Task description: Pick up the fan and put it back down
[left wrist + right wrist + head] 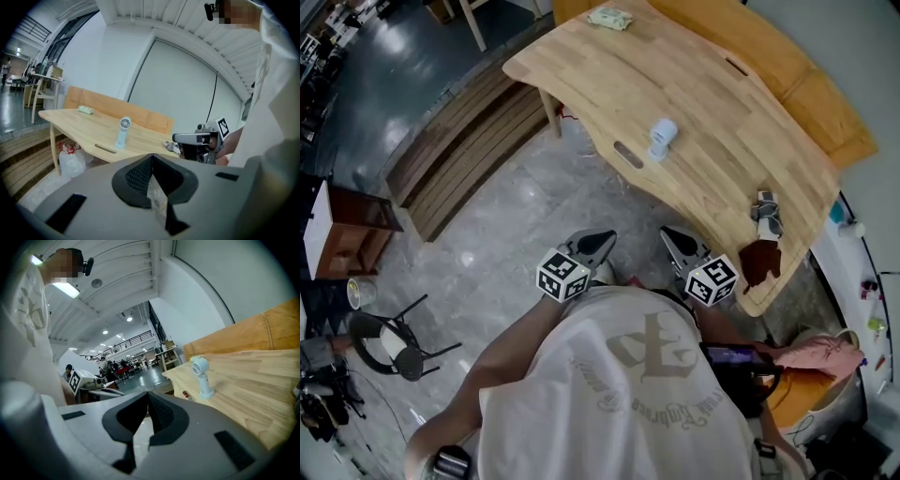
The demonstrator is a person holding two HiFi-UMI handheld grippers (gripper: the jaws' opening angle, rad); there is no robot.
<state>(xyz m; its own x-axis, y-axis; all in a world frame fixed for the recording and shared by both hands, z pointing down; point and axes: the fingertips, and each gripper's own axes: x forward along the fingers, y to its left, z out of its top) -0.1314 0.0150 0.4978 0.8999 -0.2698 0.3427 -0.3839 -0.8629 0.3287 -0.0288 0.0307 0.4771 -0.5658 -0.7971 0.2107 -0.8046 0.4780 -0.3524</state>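
The left hand-held gripper (606, 238) is positioned in front of the person's torso, off the table (741, 122), with its marker cube (562, 275) facing up. In the left gripper view, the left hand-held gripper (152, 157) has both jaws pressed together with nothing between them.

The right hand-held gripper (669, 234) is positioned beside the left one at a similar height, and it also carries a marker cube (711, 279). In the right gripper view, the right hand-held gripper (147, 395) has its jaws pressed together and holds nothing.

The fan (662, 138) stands upright on the wooden table, near the front edge and just beside an elongated slot (628, 155) cut into the tabletop. The fan is well apart from both hand-held grippers; neither touches it. In the left gripper view the fan (123, 131) appears left of centre, with its round head above a pale blue handle. In the right gripper view the fan (201, 376) appears right of centre.

Other items on the table:
- A green packet (609, 18) lies at the far end.
- A rolled cloth (766, 214) lies near the right end.
- A dark brown item (759, 262) lies at the table edge beside the rolled cloth.

A white plastic bag (70, 160) sits on the floor under the table.
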